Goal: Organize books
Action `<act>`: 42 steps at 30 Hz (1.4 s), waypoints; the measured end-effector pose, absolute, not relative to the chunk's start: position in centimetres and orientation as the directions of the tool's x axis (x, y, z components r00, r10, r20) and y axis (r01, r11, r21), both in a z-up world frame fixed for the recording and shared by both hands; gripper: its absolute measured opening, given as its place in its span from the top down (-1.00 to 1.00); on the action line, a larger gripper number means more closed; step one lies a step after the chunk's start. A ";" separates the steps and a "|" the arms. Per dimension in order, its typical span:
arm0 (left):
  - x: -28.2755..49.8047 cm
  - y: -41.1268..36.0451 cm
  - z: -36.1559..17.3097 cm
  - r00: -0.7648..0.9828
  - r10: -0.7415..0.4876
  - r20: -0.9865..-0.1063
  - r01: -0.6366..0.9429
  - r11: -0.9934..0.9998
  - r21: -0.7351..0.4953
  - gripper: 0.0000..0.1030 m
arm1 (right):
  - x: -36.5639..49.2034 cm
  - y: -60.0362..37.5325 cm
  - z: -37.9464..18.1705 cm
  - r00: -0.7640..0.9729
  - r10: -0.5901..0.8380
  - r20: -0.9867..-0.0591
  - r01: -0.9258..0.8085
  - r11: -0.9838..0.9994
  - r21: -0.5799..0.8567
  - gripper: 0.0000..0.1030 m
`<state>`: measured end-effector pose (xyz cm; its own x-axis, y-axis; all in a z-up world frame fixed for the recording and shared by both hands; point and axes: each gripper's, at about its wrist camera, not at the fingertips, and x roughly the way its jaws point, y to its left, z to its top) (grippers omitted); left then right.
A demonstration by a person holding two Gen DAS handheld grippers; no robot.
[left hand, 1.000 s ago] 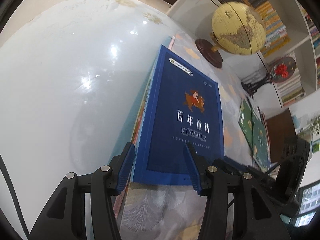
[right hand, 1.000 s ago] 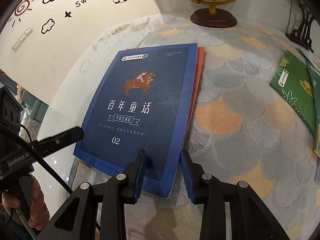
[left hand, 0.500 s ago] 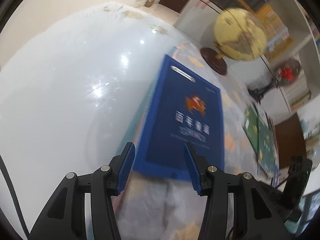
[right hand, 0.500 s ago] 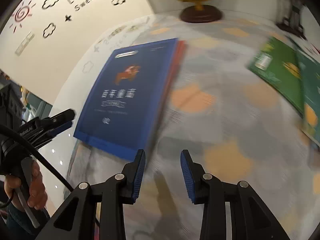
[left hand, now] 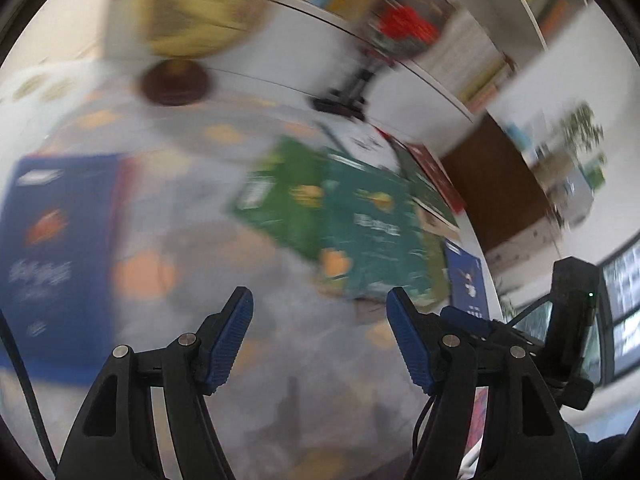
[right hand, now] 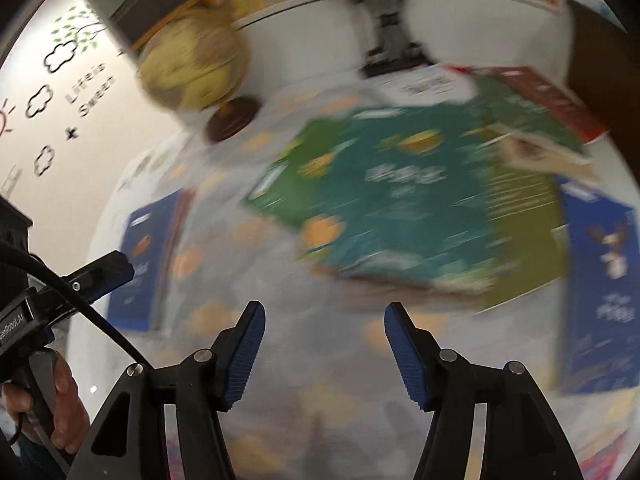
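Reading room, white bookshelves packed along the back wall, everything smeared by motion blur. In front, a round table under a grey cloth printed with orange fan shapes.

Across the middle and right of the table, a loose overlapping spread of green books, with red and white covers poking out near the far right edge. At the left edge, a squared stack topped by a dark blue book, well apart from the spread. At the near right edge, a second blue book lying alone. Near the far edge, a yellow globe on a dark foot, and a red ornament on a black stand.

Left gripper above bare cloth, jaws just opened to a middling gap, nothing between them. Right gripper likewise half-wide and empty, pointed toward the near edge of the green spread. A hand on the left gripper's handle.

Likely trouble: at this gap, pinching two overlapped covers together instead of one. Or nudging the spread toward the right edge and tipping a book off. Or skidding the cloth with a fast approach.

Hard to read: titles, the number of books in the spread, which lies on top. Stack height at the left edge unclear. Lower right of the table cut off.
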<state>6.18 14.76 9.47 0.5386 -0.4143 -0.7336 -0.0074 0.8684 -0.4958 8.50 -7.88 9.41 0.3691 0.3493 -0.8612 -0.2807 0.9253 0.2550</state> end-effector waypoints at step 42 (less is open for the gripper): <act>2.2 3.3 1.1 0.421 -0.298 -0.856 -0.301 0.845 -0.442 -0.18 | 9.7 -18.6 2.3 0.124 0.401 -0.907 -0.500 0.815 0.292 0.42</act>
